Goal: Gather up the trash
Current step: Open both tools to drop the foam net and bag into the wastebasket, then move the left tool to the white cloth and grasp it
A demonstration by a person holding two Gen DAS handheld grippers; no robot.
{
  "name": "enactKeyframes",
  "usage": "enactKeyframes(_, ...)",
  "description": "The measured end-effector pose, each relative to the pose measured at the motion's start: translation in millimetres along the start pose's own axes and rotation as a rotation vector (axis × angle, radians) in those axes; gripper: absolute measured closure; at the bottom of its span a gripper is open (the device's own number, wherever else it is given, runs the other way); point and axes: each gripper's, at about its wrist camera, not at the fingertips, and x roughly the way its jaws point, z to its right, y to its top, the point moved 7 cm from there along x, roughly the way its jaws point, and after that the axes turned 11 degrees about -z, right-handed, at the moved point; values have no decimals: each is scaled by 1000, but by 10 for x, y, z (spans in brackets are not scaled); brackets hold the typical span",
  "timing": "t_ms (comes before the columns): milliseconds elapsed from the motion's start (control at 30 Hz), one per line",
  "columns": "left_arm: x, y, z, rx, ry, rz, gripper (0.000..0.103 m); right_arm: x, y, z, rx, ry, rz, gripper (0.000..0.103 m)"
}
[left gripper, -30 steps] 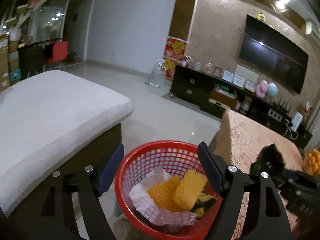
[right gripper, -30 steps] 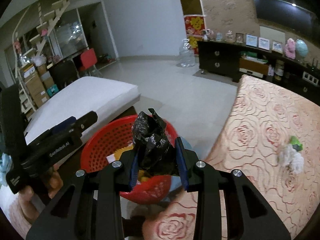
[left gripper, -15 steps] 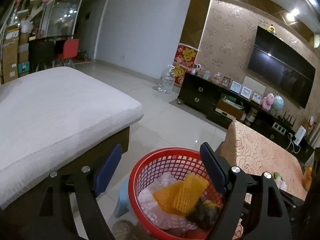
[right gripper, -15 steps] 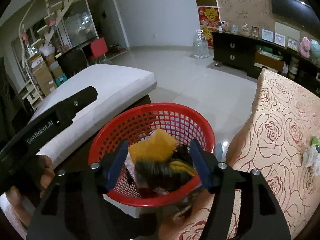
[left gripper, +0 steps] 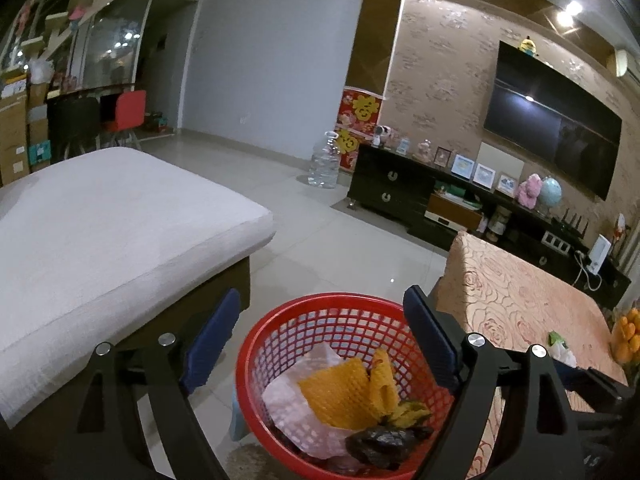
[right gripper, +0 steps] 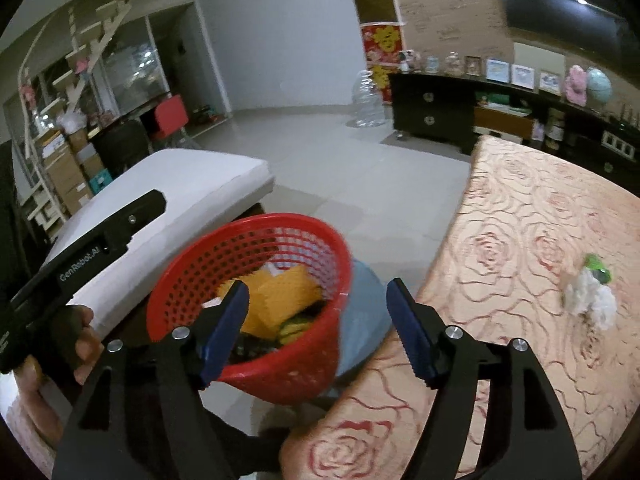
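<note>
A red mesh basket (left gripper: 320, 320) (right gripper: 256, 236) stands on a blue stool beside the table. It holds white paper, yellow foam netting (left gripper: 340, 392) and a crumpled black bag (left gripper: 380, 446). My left gripper (left gripper: 320, 340) is open and empty just above the basket. My right gripper (right gripper: 320, 320) is open and empty, over the basket's near rim by the table edge. A white and green wrapper (right gripper: 590, 296) (left gripper: 560, 350) lies on the rose-patterned tablecloth (right gripper: 520, 240), to the right of my right gripper.
A white cushioned bench (left gripper: 100, 232) stands to the left of the basket. A dark TV cabinet (left gripper: 420, 200) with frames and toys lines the far wall. A water jug (left gripper: 326, 164) stands on the tiled floor. Oranges (left gripper: 626, 336) sit at the table's right edge.
My right gripper opened and let the black bag fall into the basket, then drew back toward the table. My left gripper stayed open over the basket.
</note>
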Motion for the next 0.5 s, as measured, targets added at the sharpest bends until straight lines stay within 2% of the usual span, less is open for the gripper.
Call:
enactKeyframes(300, 11, -68, 284, 63, -32, 13, 19, -269, -267, 724, 91, -119, 22, 25)
enactKeyframes(500, -10, -189, 595, 131, -67, 13, 18, -540, -572, 1539, 191, -248, 22, 23)
